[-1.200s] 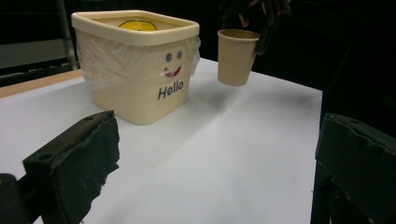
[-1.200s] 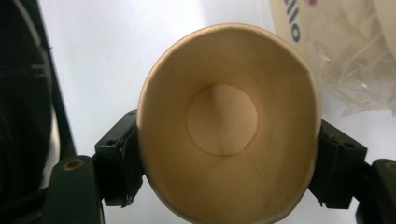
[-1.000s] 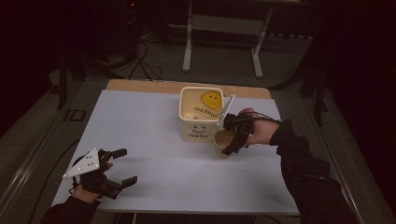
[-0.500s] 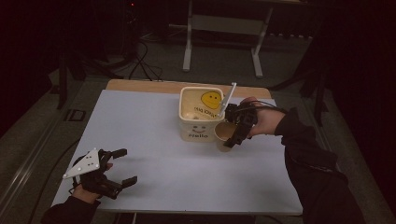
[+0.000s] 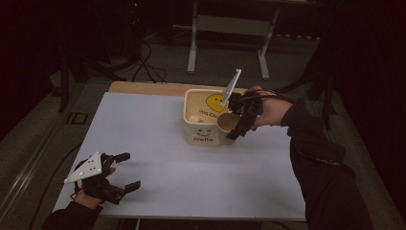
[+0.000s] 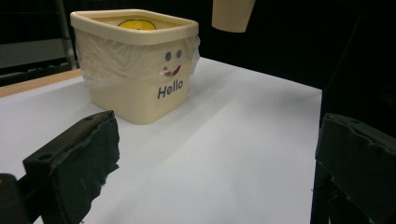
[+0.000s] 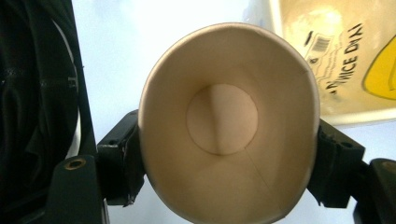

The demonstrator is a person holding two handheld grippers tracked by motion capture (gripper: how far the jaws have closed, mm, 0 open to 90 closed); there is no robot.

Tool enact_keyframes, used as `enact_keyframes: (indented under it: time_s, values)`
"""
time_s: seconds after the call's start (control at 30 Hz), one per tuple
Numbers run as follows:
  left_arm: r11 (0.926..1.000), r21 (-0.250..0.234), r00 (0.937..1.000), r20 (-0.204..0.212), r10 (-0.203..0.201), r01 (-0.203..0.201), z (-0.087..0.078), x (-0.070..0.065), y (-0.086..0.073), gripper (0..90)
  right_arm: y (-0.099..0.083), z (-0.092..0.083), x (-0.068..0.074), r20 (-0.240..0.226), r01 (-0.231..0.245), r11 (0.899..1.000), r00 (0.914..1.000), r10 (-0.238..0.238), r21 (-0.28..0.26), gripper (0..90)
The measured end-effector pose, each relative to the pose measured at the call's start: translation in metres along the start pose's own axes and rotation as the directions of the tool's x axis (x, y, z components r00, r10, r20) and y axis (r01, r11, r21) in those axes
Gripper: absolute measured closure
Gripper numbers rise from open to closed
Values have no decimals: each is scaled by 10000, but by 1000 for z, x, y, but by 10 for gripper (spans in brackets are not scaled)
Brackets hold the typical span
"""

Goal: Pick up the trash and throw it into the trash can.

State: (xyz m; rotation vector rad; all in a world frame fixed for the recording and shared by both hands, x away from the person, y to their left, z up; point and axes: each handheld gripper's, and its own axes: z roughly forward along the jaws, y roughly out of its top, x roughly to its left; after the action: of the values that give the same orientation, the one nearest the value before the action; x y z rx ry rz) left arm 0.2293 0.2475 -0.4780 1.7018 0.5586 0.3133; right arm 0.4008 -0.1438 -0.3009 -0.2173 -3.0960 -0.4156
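My cup could get squashed or slip

My left claw (image 5: 125, 171) rests wide open near the table (image 5: 153, 139) edge, holding nothing. My right claw (image 5: 235, 120) pinches 1 paper cup (image 7: 229, 121) in the air beside the bin (image 6: 135, 60). The cup already looks squeezed; it may crumple, slip, or bump the bin rim.

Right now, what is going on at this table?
A person works with tongs in each hand. The right tongs are shut on an empty paper cup, held off the table beside the cream bin marked "Hello", which has a plastic liner. The left tongs rest open near the table's front corner, holding nothing.
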Motion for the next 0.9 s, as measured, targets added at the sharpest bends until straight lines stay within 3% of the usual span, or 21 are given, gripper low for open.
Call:
enact_keyframes:
  time_s: [0.57, 0.9]
  values:
    - [9999, -84, 9999, 55, -142, 142, -1, 1, 0, 3, 22, -29, -15, 655, 542, 9982, 9965, -524, -262, 253]
    - [9999, -64, 9999, 50, -149, 149, -2, 1, -1, 4, 26, -31, -34, 514, 360, 9990, 9981, -346, -261, 252]
